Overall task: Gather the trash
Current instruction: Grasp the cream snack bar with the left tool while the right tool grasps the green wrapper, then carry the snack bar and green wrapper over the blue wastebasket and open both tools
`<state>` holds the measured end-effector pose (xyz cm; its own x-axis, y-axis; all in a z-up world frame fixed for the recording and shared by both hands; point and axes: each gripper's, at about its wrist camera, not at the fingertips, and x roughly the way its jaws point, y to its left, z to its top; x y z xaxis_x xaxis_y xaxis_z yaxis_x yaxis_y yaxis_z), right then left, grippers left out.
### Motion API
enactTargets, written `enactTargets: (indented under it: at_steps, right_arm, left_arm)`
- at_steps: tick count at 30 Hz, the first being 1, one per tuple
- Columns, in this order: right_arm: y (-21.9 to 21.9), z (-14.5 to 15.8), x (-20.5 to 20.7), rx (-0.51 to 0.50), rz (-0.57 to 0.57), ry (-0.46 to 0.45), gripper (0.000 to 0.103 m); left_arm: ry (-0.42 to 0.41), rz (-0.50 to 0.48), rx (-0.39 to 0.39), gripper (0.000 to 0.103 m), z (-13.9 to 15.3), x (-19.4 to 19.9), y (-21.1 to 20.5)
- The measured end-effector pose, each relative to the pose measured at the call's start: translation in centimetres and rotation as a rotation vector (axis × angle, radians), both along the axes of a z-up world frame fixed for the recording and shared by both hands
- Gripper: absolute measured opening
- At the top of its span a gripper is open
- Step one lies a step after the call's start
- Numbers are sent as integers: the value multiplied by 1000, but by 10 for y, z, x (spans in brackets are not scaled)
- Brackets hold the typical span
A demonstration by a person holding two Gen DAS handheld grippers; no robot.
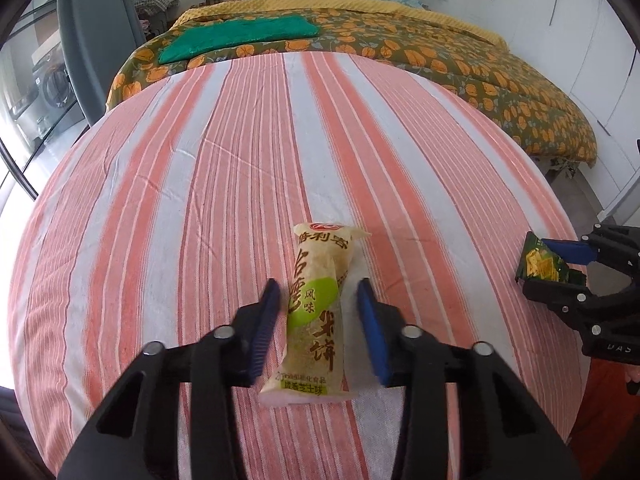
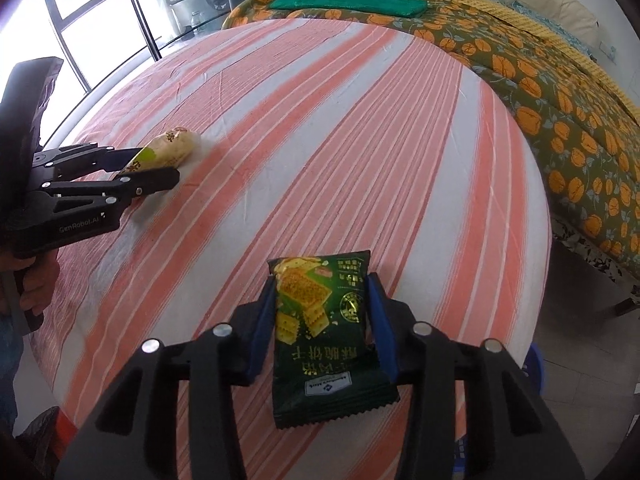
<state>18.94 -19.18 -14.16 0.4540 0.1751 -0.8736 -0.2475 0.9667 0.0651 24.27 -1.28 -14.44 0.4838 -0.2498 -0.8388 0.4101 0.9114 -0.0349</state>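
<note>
2 wrappers are found on the striped desk (image 1: 200, 160). Left gripper (image 1: 316, 316) straddles the yellow one (image 1: 316, 312), fingers not touching; right gripper (image 2: 322, 316) clamps the green one (image 2: 324, 328). Neither is binned.

I see a round desk (image 1: 200, 184) covered in a crinkled cloth of salmon-pink and white stripes. A pale yellow rice-cracker packet with a green patch and red-brown lettering (image 1: 316, 312) lies flat on it, lengthwise along the stripes. Towards the desk's right edge there is a dark green biscuit packet printed with yellow crackers (image 2: 324, 332); whether it rests on the cloth I can't tell. The two packets are well apart.
</note>
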Motion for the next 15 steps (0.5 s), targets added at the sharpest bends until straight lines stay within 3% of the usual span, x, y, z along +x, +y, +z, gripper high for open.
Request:
enactTargets:
  at_steps: [9,15]
  right_arm:
    - [-11,20,-31,154,-30,-64,38]
    - [-34,28,-47,287,-57,-74,38]
  left_arm:
    - [-17,37,-98,16,12,-26,3]
    - [-15,-12,-165,16,29,-56,-25]
